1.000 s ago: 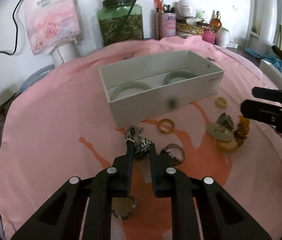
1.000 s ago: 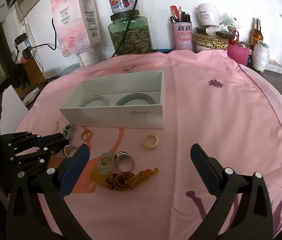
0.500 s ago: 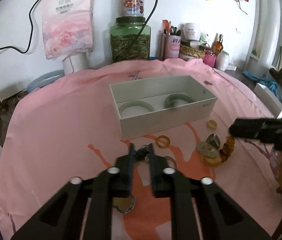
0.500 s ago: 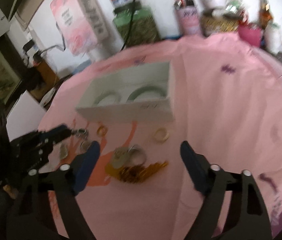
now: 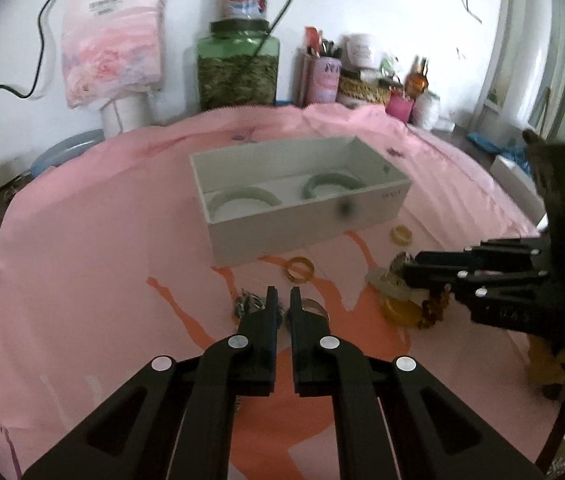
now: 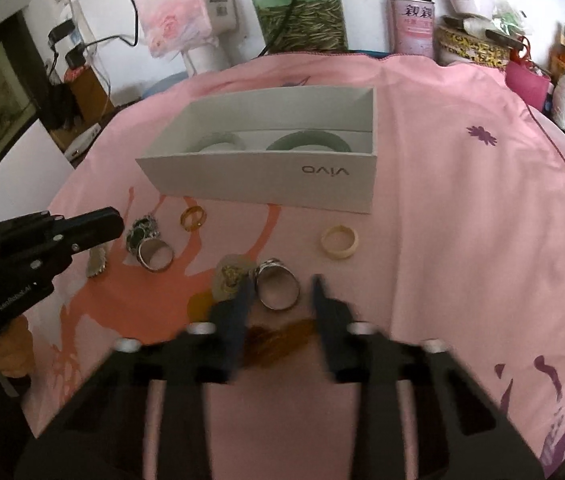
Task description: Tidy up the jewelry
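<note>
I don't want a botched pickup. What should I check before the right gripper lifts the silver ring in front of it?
1. Silver ring between the right gripper fingers: ok; the jaws are closing but not yet pressing.
2. Pale pendant clear of the fingers: cannot tell; one finger overlaps it.
3. Amber beads clear of the grip: cannot tell; blurred under the gripper.
4. White box open: ok.
5. Room inside: ok; it holds only two green bangles.
</note>
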